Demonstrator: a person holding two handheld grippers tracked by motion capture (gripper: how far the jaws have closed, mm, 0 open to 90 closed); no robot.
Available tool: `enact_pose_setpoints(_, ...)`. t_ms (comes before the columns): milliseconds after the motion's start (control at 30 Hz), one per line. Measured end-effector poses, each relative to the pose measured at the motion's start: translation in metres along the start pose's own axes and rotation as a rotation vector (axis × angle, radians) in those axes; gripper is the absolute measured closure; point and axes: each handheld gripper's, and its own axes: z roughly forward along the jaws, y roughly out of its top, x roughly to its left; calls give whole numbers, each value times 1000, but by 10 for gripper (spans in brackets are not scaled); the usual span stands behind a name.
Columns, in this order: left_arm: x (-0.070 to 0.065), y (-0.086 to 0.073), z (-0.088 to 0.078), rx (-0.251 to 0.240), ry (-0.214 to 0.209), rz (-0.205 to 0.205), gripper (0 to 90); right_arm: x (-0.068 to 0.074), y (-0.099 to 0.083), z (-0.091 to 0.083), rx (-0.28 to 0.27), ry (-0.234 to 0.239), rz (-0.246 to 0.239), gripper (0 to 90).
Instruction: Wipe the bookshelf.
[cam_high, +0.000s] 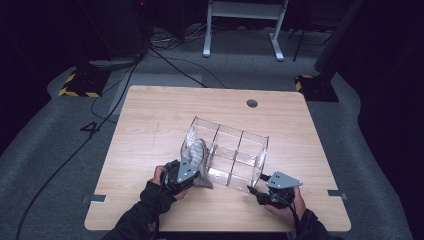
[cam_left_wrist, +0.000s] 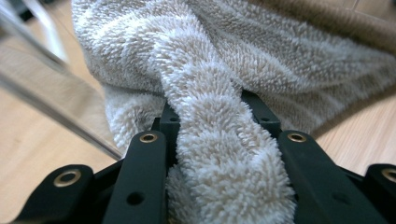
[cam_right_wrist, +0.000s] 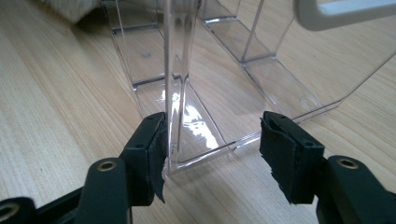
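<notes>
A clear plastic organiser (cam_high: 235, 150) with three compartments stands near the table's front middle. A fluffy beige towel (cam_high: 199, 152) hangs over its left end, part of it inside the left compartment and part on the table. My left gripper (cam_high: 191, 171) is shut on a bunched fold of the towel (cam_left_wrist: 210, 130), which sits between the jaws of the left gripper (cam_left_wrist: 211, 106). At the organiser's near right corner, my right gripper (cam_high: 253, 190) is open. In the right gripper view the right gripper (cam_right_wrist: 215, 135) straddles the organiser's corner wall (cam_right_wrist: 176, 93), with the left pad (cam_right_wrist: 156, 140) against it.
The wooden table (cam_high: 150, 120) has a round cable hole (cam_high: 252, 103) at the back. Small metal brackets (cam_high: 94, 198) sit at its front side edges. On the grey floor behind lie cables (cam_high: 170, 65), a white desk frame (cam_high: 242, 20) and striped stand bases (cam_high: 80, 82).
</notes>
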Motion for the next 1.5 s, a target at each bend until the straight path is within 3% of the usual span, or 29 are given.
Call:
enact_pose_setpoints(300, 3, 40, -45, -253, 28, -25, 670, 1, 1, 1, 1, 2, 1, 422)
enact_pose_setpoints(500, -1, 64, -47, -342, 0, -32, 670, 1, 1, 2, 0, 2, 3, 423)
enact_pose_setpoints(600, -13, 71, -37, -328, -34, 13, 670, 1, 1, 1, 0, 4, 0, 423)
enact_pose_setpoints(667, -21, 71, -27, -292, -35, 37, 670, 1, 1, 1, 0, 6, -3, 424)
enact_pose_setpoints(833, -22, 61, -5, -223, -51, 16, 670, 1, 1, 0, -1, 9, -6, 425)
enact_pose_setpoints(1000, -29, 53, 10, -169, -53, 42, 671, 1, 1, 1, -4, 7, -4, 423)
enact_pose_setpoints(1167, -42, 45, 23, -102, -48, 128, 671, 2, 1, 1, -2, 9, -9, 423)
enact_pose_setpoints(1367, -43, 29, 35, -40, -108, 124, 672, 2, 0, 2, 0, 8, -10, 422)
enact_pose_setpoints(1500, -45, 15, 47, 49, -144, 135, 672, 4, 0, 3, 6, 14, -10, 422)
